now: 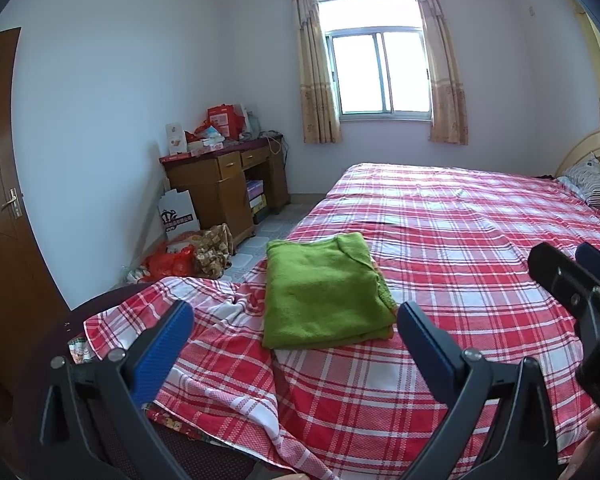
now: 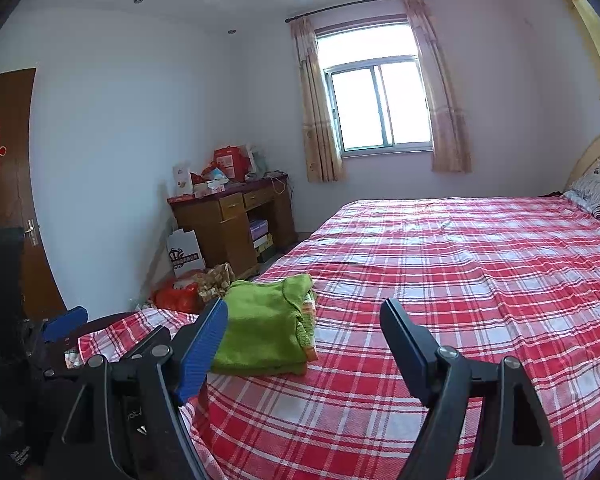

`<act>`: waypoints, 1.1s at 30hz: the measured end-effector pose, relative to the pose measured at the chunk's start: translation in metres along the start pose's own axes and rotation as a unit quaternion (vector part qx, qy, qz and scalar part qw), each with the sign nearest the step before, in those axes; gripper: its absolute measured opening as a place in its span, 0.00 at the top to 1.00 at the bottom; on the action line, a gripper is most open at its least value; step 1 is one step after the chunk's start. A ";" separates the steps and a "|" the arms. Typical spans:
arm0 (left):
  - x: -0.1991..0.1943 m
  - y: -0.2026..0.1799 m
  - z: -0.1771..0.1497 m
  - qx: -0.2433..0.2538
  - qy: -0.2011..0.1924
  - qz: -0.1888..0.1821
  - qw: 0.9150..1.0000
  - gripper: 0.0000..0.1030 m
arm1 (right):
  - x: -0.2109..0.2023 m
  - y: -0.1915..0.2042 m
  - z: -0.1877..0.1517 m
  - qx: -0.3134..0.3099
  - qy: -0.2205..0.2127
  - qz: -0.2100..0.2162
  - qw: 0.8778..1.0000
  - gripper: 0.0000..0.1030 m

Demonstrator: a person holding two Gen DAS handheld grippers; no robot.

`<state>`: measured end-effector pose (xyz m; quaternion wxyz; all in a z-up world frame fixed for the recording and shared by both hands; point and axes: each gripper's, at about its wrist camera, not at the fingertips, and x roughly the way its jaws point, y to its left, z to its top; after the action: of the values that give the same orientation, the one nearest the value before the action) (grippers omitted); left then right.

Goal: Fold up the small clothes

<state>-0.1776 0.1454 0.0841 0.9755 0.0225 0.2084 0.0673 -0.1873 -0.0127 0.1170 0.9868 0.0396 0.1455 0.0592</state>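
Observation:
A folded green garment (image 1: 324, 292) lies on the red plaid bedsheet (image 1: 460, 240) near the bed's left edge, with another folded piece showing under it. My left gripper (image 1: 296, 320) is open and empty, held just short of the garment. My right gripper (image 2: 304, 320) is open and empty, to the right of the garment (image 2: 264, 328); its left finger overlaps the garment's near corner in view. The right gripper's body also shows at the right edge of the left wrist view (image 1: 572, 280). The left gripper's blue finger shows at the left of the right wrist view (image 2: 66, 322).
The sheet (image 2: 460, 280) is rumpled at the near left corner (image 1: 220, 320). A wooden desk (image 1: 228, 184) with boxes stands against the far wall. Bags (image 1: 188, 256) lie on the floor beside the bed. A pillow (image 1: 592, 180) and headboard are at far right. A door (image 1: 0, 200) is at left.

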 end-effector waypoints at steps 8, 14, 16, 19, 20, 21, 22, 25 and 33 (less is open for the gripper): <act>0.002 0.001 -0.001 0.001 0.003 -0.001 1.000 0.00 | 0.001 0.000 0.000 0.001 0.003 0.001 1.000 0.23; 0.004 0.000 -0.002 0.001 0.007 -0.004 1.000 0.00 | 0.001 -0.001 -0.001 0.003 0.005 0.001 1.000 0.23; 0.005 -0.001 -0.003 0.002 0.009 -0.005 1.000 0.00 | 0.001 -0.002 -0.001 0.005 0.006 0.000 1.000 0.23; 0.008 -0.002 -0.004 0.003 0.012 -0.005 1.000 0.00 | 0.002 -0.003 -0.003 0.006 0.008 -0.001 1.000 0.23; 0.009 -0.002 -0.004 0.003 0.013 -0.004 1.000 0.00 | 0.002 -0.003 -0.003 0.006 0.008 -0.001 1.000 0.23; 0.010 -0.002 -0.004 0.003 0.015 -0.005 1.000 0.00 | 0.002 -0.003 -0.003 0.006 0.009 -0.001 1.000 0.23; 0.011 -0.002 -0.005 0.002 0.016 -0.005 1.000 0.00 | 0.003 -0.004 -0.004 0.006 0.009 -0.001 1.000 0.23; 0.017 -0.002 -0.007 0.002 0.022 -0.002 1.000 0.00 | 0.004 -0.007 -0.006 0.007 0.011 -0.004 1.000 0.23; 0.031 -0.008 -0.012 0.015 0.036 0.022 0.999 0.00 | 0.016 -0.019 -0.013 0.025 0.026 -0.010 0.999 0.23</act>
<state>-0.1539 0.1421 0.0600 0.9652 0.0398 0.2437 0.0864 -0.1741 -0.0285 0.0985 0.9819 0.0616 0.1731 0.0469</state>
